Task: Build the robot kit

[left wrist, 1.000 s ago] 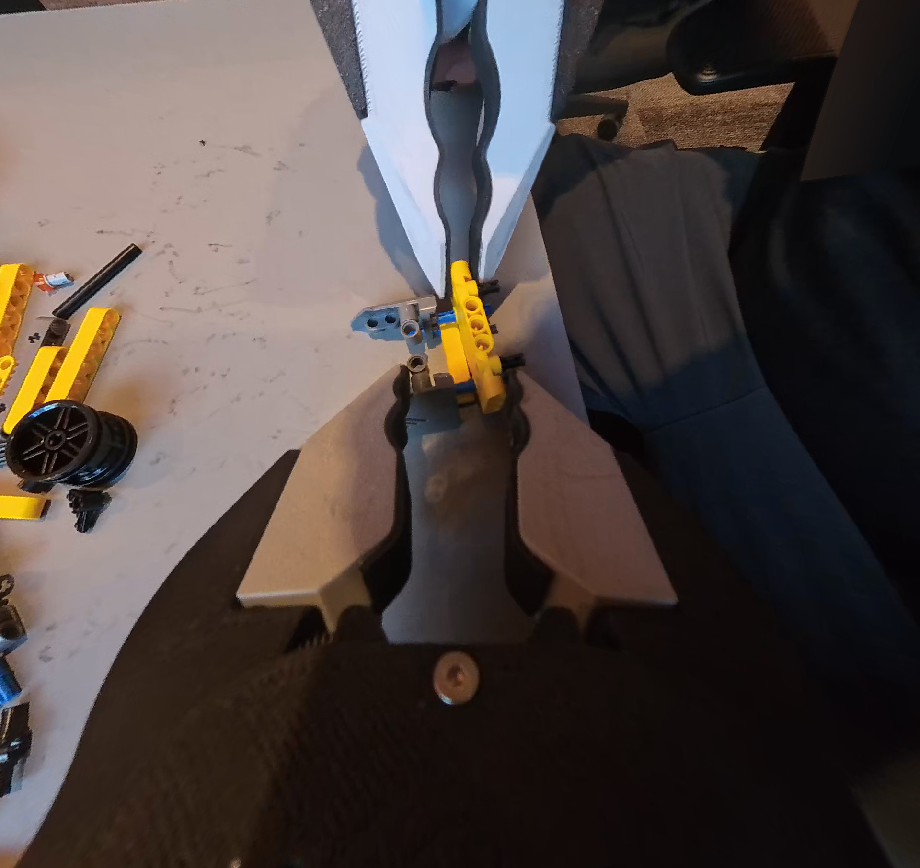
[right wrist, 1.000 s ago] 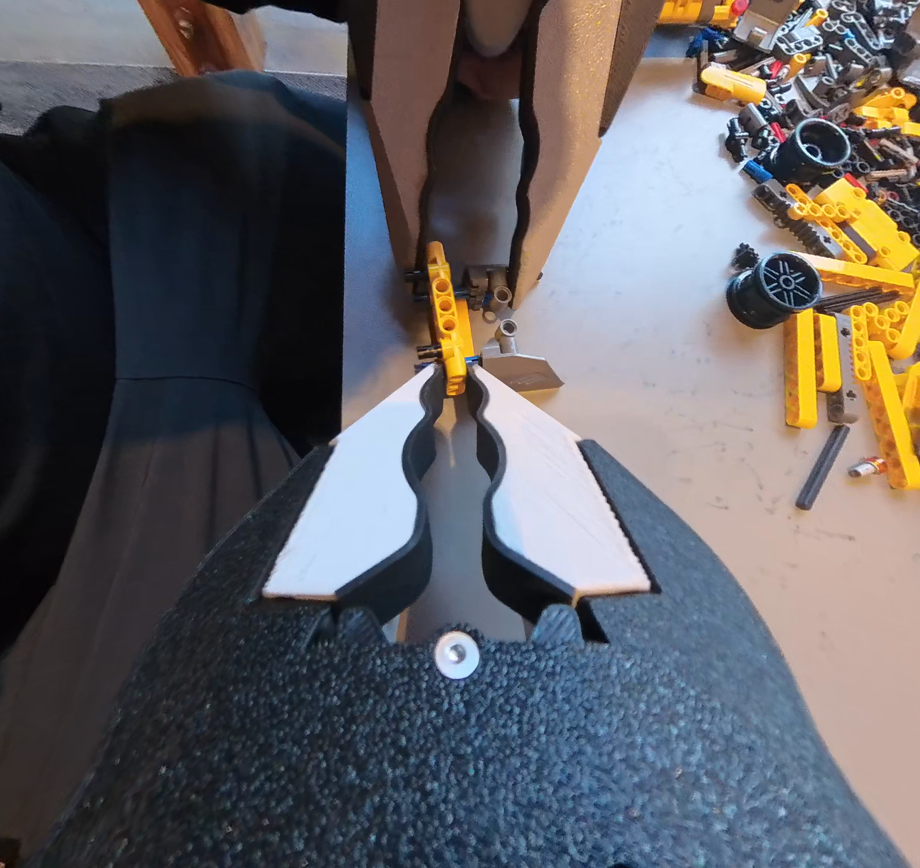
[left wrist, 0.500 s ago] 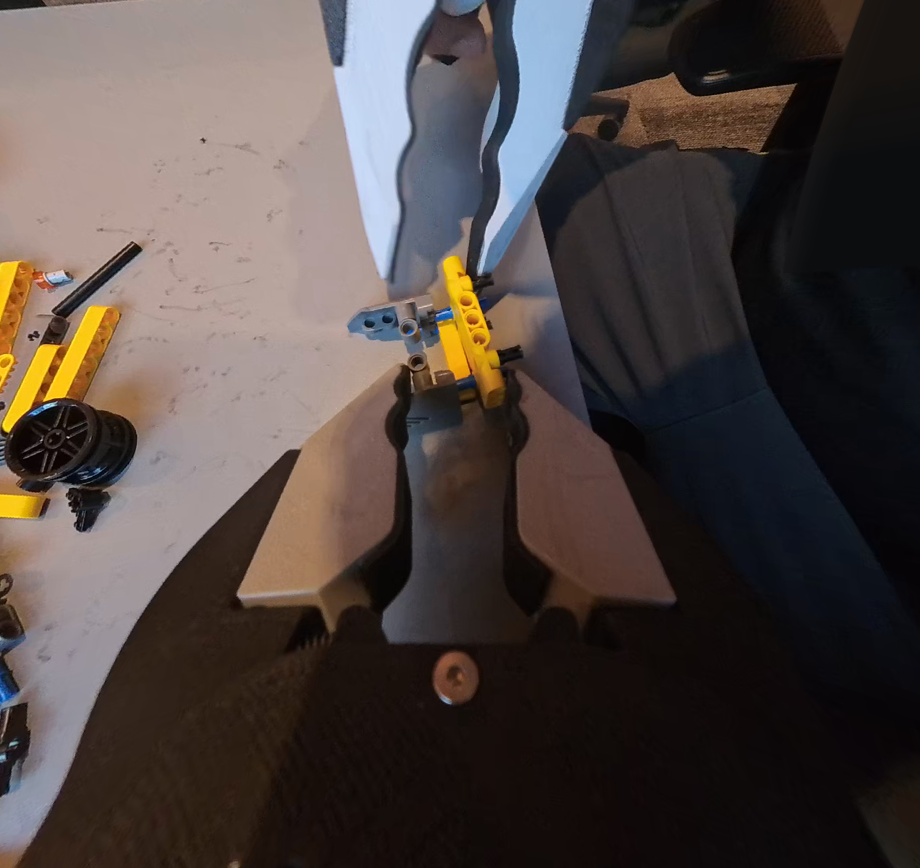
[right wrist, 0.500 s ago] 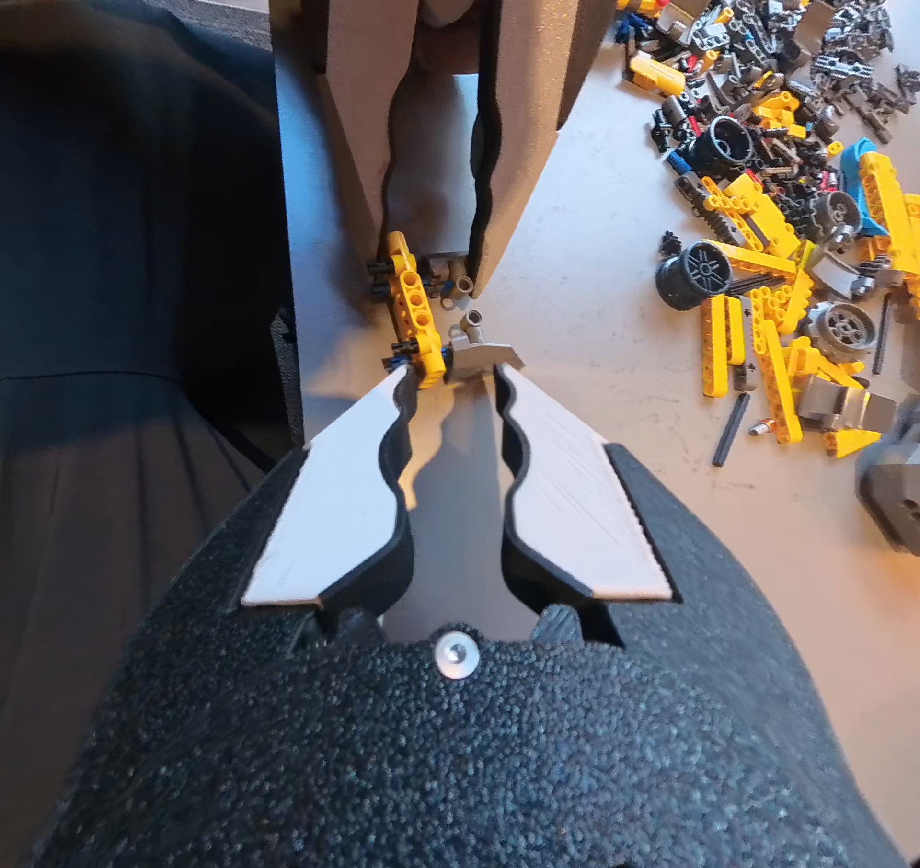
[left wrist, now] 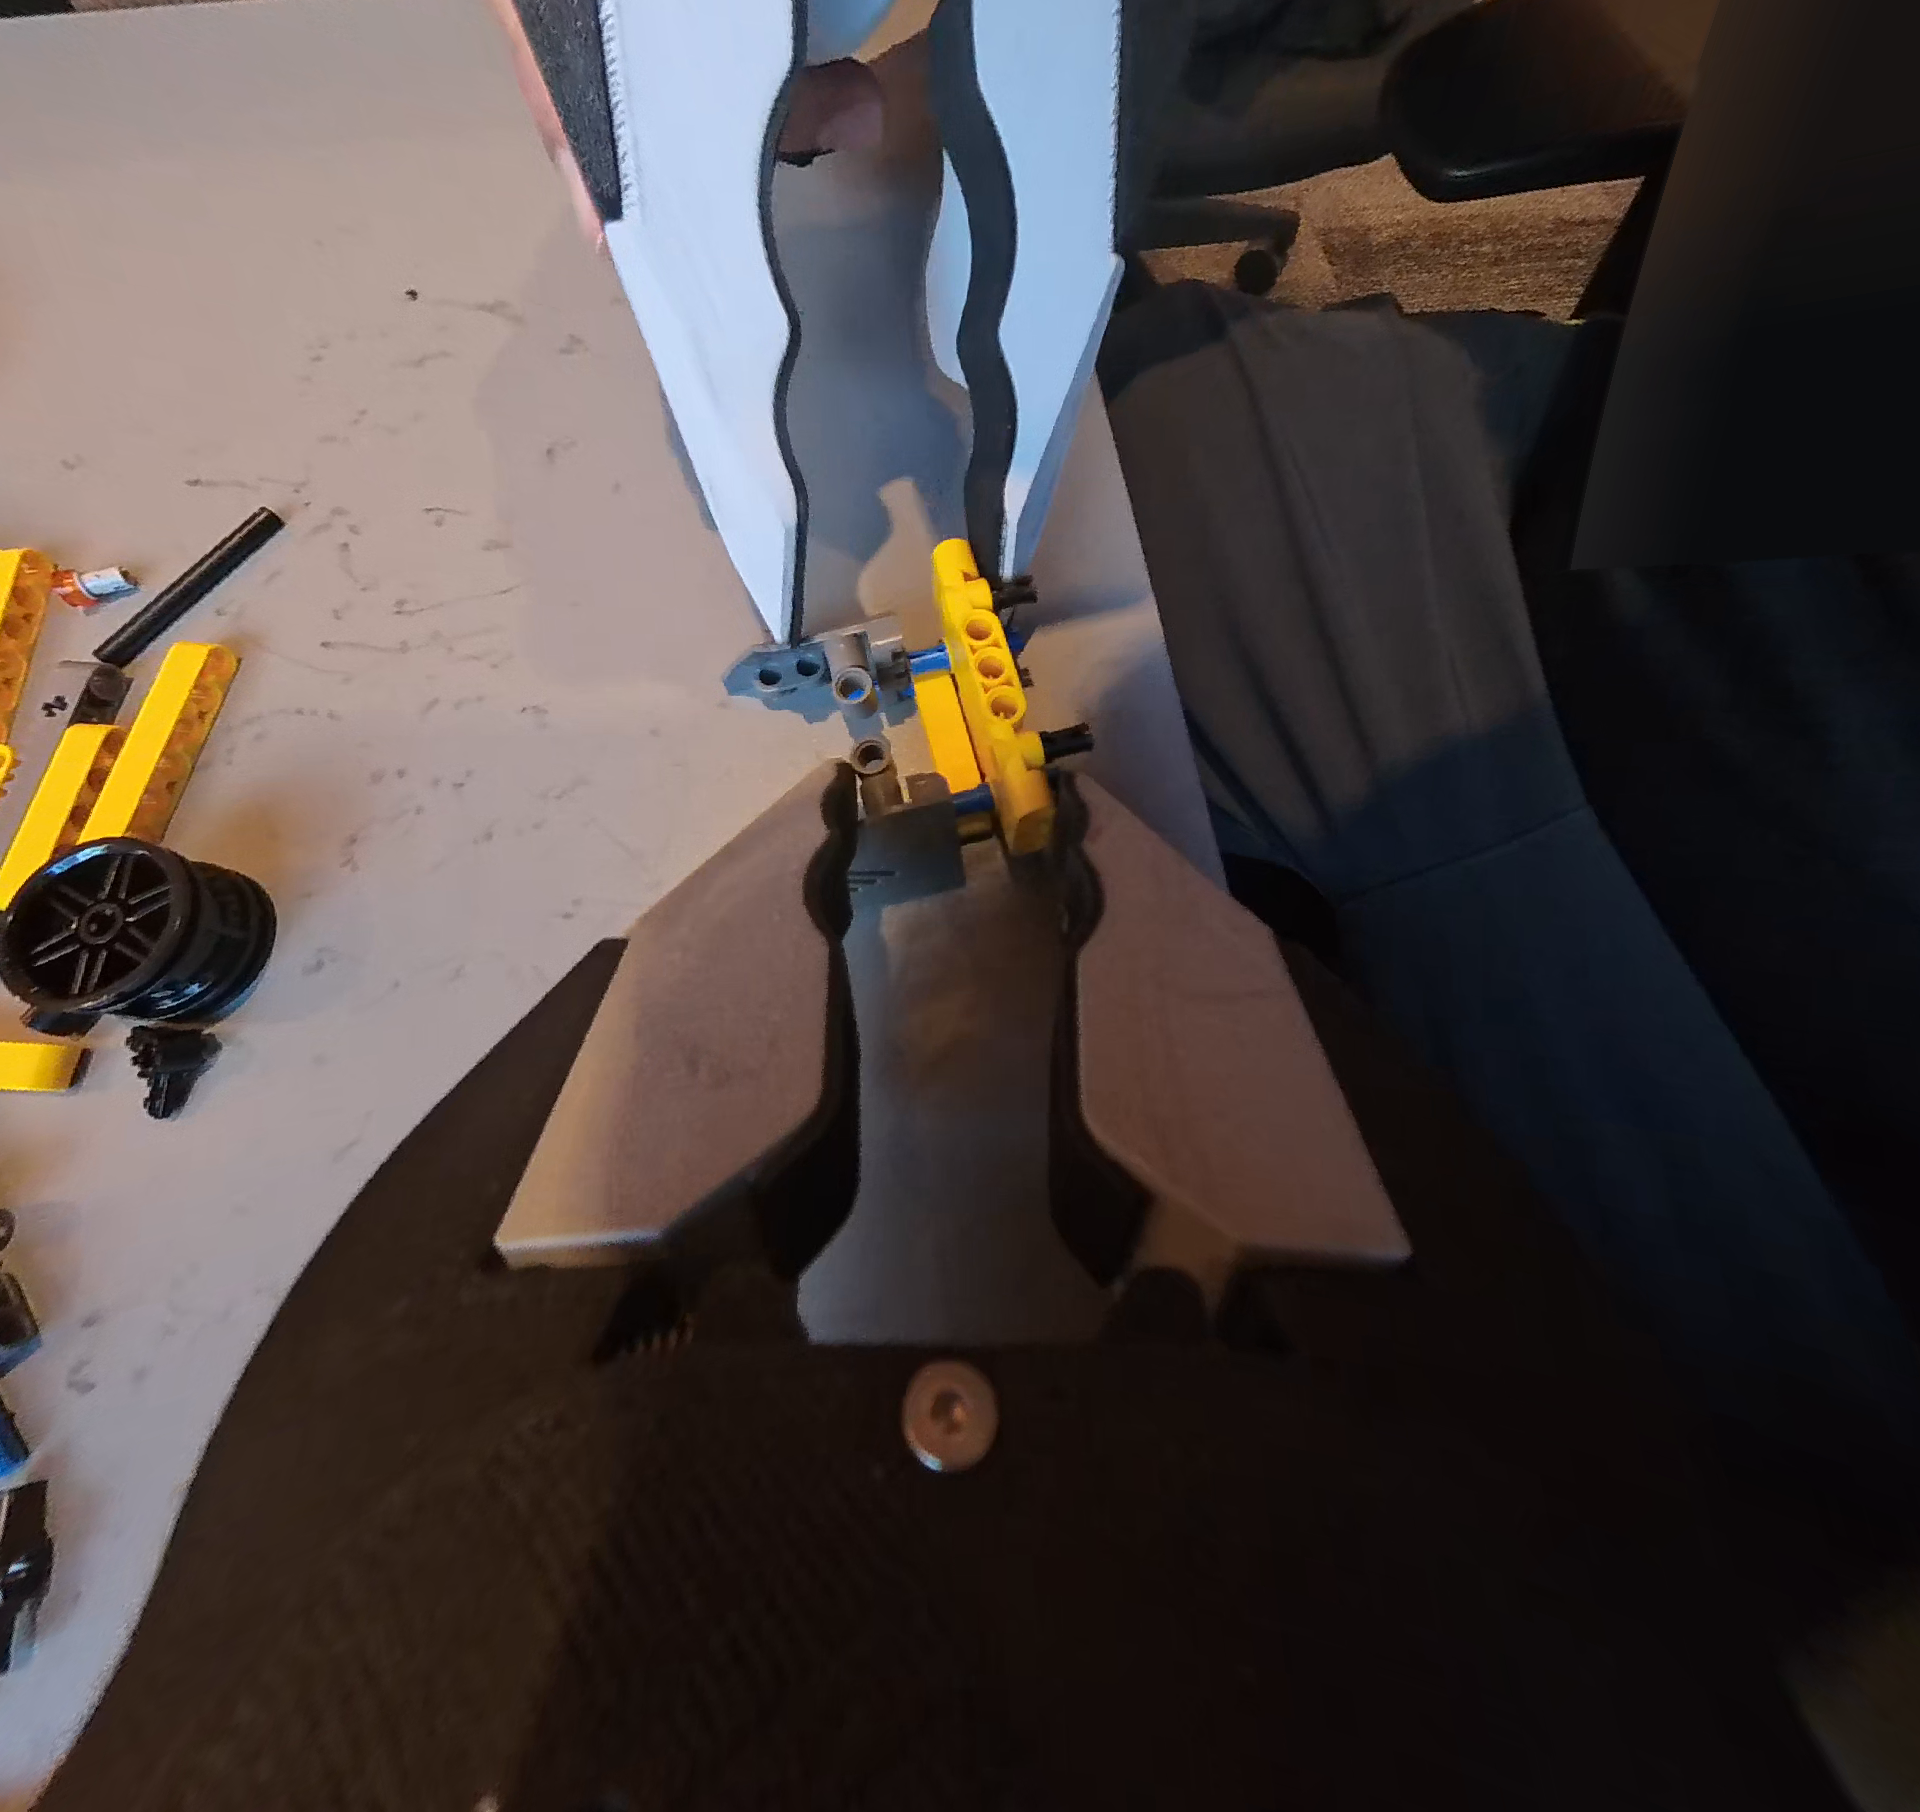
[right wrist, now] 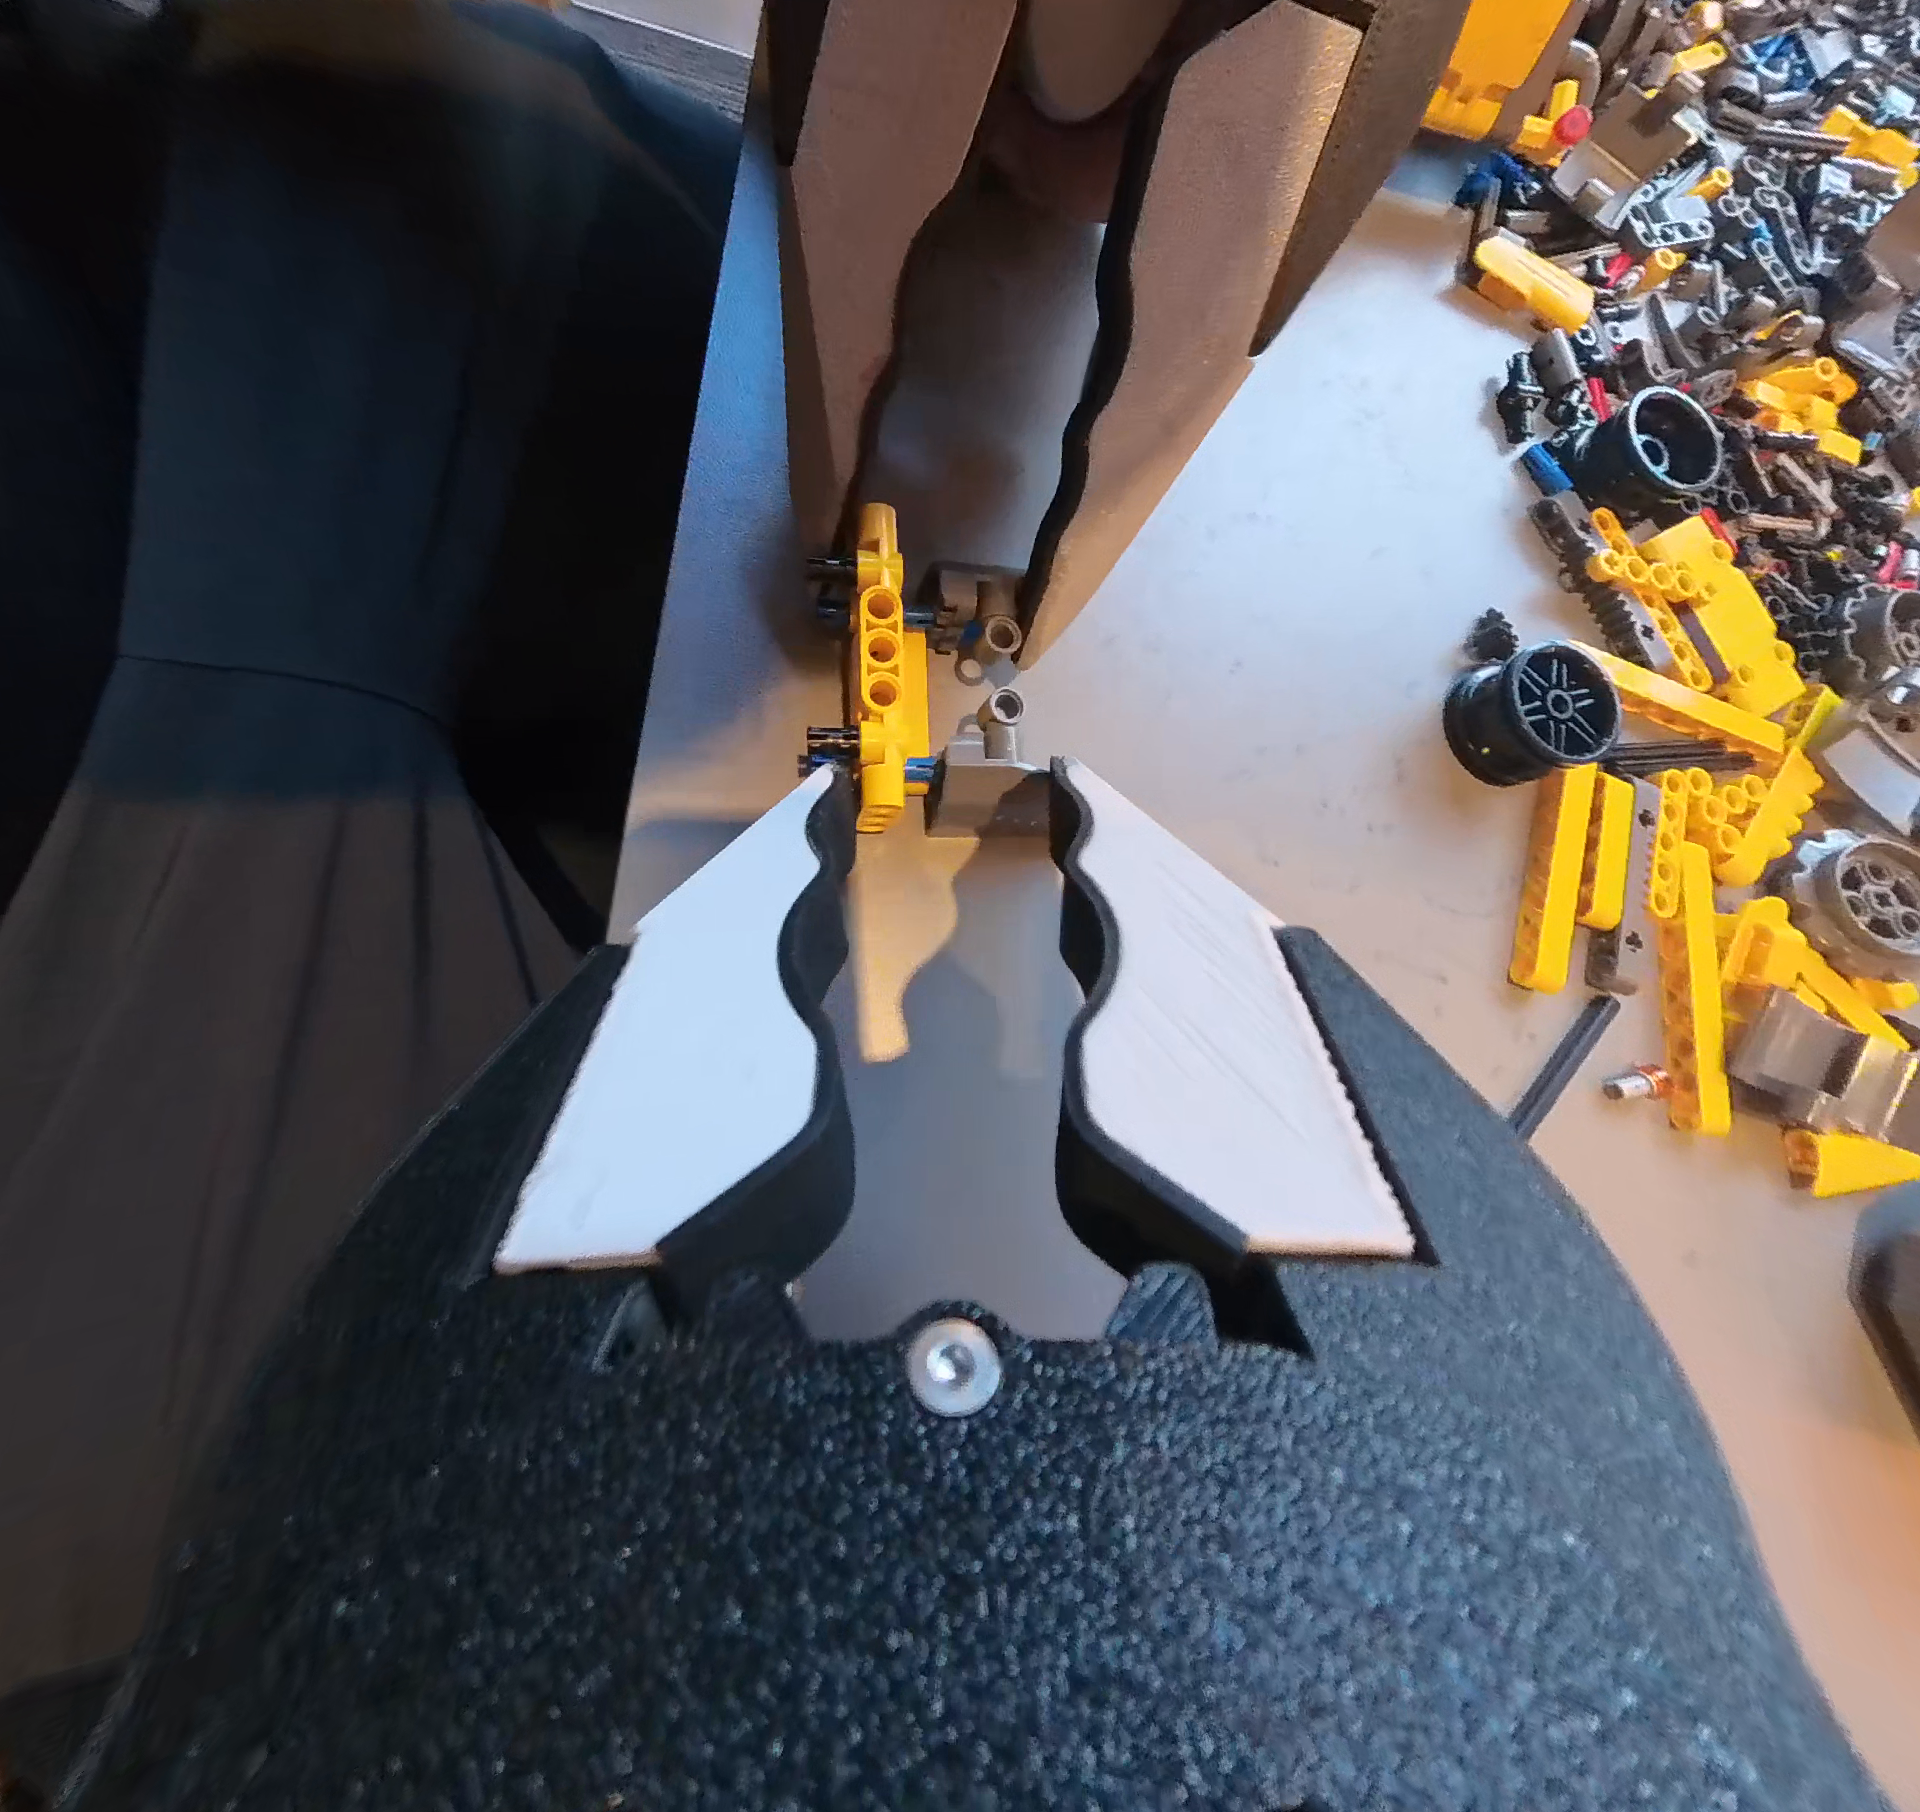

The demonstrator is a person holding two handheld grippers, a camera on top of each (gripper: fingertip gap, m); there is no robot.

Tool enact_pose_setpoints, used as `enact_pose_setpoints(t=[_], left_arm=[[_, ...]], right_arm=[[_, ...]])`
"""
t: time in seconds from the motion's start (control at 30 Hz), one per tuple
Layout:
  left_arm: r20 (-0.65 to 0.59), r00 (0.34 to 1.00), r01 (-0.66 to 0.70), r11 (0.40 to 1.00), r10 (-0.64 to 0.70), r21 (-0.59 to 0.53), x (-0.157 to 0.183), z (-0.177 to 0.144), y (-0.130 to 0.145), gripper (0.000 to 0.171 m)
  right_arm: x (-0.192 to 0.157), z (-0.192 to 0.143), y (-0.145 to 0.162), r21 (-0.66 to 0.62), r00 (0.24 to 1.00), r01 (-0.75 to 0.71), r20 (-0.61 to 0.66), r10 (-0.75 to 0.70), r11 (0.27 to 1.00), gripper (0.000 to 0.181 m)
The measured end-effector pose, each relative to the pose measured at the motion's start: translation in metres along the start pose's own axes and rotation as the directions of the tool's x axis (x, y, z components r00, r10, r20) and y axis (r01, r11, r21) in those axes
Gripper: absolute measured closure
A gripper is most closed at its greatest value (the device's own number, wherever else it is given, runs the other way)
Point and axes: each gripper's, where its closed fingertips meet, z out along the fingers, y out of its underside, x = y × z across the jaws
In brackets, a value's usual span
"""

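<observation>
A small brick assembly sits at the table's edge: a yellow holed beam [left wrist: 987, 682] pinned with blue and black pins to grey connector parts [left wrist: 790, 671]. My left gripper [left wrist: 956, 786], with grey fingers, is shut across the assembly's near end. My right gripper [right wrist: 943, 770], with white fingers, faces it from the other side. Its jaws stand wide apart, straddling the other end, the yellow beam [right wrist: 883, 661] by one tip and a grey block [right wrist: 987, 786] by the other. The right gripper also shows in the left wrist view [left wrist: 896, 609], and the left gripper in the right wrist view [right wrist: 925, 599].
On the pale table [left wrist: 312, 308] lie a black wheel [left wrist: 104, 931], yellow beams [left wrist: 156, 723] and a black axle [left wrist: 192, 583]. A big pile of loose parts [right wrist: 1714, 204] fills the table's far side. A person's dark clothing [right wrist: 312, 412] is beyond the table edge [right wrist: 707, 412]. My two grippers' fingertips are within a few centimetres of each other. Both grippers' tips are roughly 12 centimeters from the black wheel [left wrist: 104, 931]. It is also in sight in the right wrist view [right wrist: 1554, 694].
My right gripper was shut on the yellow beam's tip, then let go and opened wide; it now straddles the whole end. My left gripper kept its hold and place.
</observation>
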Motion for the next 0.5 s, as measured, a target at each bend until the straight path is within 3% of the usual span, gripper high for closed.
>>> enact_pose_setpoints(t=[0.5], left_arm=[[-0.003, 1.0, 0.002, 1.0, -0.002, 0.0, 0.0001, 0.0002, -0.0001, 0.135]], right_arm=[[-0.0025, 0.0016, -0.0014, -0.006, 0.997, 0.078, 0.028, -0.078, 0.997, 0.145]])
